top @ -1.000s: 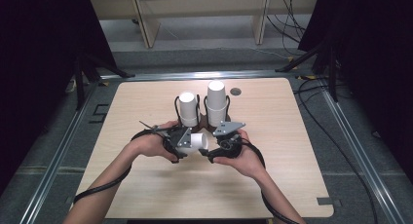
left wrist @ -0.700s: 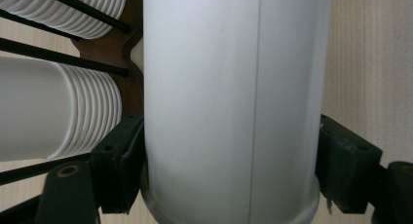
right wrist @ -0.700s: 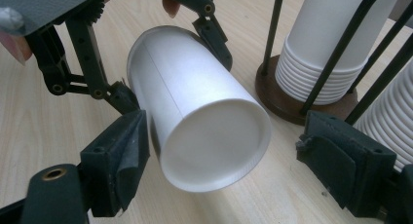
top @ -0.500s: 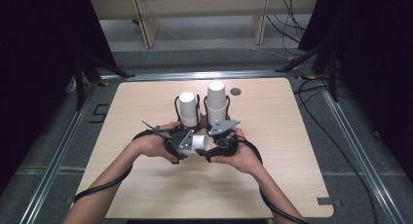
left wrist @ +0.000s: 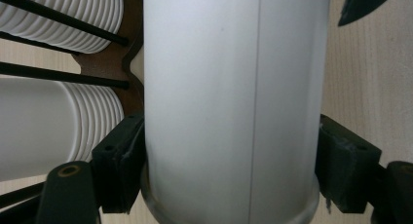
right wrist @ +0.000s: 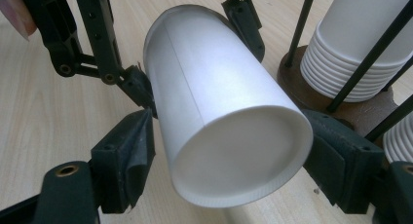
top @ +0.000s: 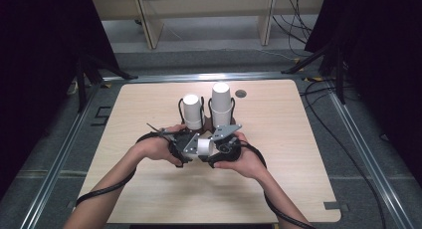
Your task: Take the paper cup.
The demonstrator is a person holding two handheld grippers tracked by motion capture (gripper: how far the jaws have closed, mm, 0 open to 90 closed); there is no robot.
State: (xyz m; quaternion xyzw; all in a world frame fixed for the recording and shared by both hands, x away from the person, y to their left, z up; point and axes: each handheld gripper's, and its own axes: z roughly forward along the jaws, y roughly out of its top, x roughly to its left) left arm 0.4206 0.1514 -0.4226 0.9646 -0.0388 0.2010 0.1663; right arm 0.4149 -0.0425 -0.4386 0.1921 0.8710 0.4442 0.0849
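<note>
- Holding a white paper cup (top: 204, 147) on its side, just above the table (top: 298, 189), around the middle of its width and nearer the front edge.
- Left gripper (left wrist: 229, 185): jaws partly open, pressing on the cup's wall near its rim.
- Right gripper (right wrist: 234, 165): jaws just closing around the cup's base end, both pads at its wall; firm contact hard to tell.
- Standing just behind: two cup stacks (top: 220, 103) in a wire holder (top: 207, 123), toward the far edge.

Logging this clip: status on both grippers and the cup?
Left gripper clamped on white paper cup. Right gripper jaws closing around its base. Cup rack just behind, clear.
</note>
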